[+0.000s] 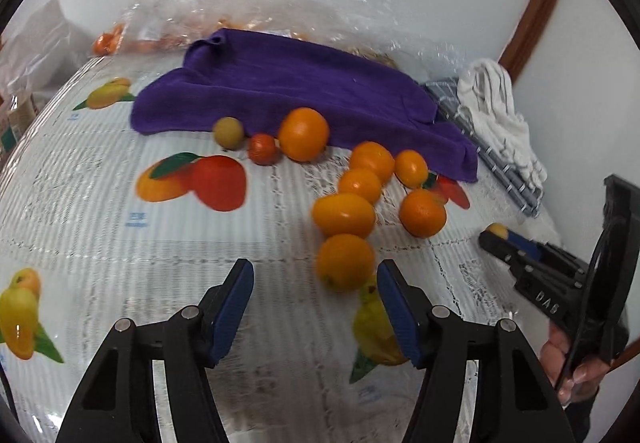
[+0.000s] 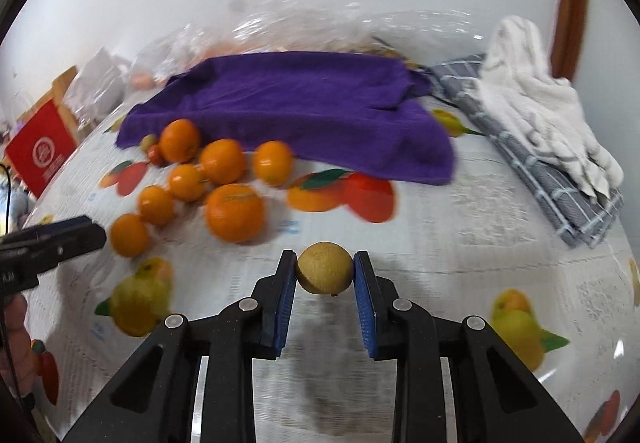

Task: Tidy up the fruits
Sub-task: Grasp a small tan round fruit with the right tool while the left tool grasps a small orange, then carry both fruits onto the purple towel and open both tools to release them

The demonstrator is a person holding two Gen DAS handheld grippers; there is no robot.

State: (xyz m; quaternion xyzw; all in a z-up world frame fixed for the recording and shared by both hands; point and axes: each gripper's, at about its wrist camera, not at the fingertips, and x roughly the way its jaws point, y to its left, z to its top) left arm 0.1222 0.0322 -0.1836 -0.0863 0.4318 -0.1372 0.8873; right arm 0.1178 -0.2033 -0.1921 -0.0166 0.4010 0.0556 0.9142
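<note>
Several oranges (image 1: 362, 185) lie loose on the fruit-print tablecloth (image 1: 120, 235), in front of a purple towel (image 1: 304, 91). Beside them are a small red fruit (image 1: 263, 149) and a tan round fruit (image 1: 228, 131). My left gripper (image 1: 315, 265) is open over the cloth. The nearest orange (image 1: 345, 262) sits between its tips, close to the right blue pad (image 1: 398, 311) and well off the left pad. My right gripper (image 2: 325, 257) is shut on another tan round fruit (image 2: 325, 271), held just above the cloth. That same gripper (image 1: 494, 237) shows at the right of the left wrist view.
A grey checked cloth (image 2: 540, 163) with a white cloth (image 2: 536, 99) on it lies at the right. A clear plastic bag (image 1: 192, 11) holding more oranges stands behind the towel by the wall. A red box (image 2: 40, 151) is off the table's left. A hand (image 1: 568, 363) holds the right gripper.
</note>
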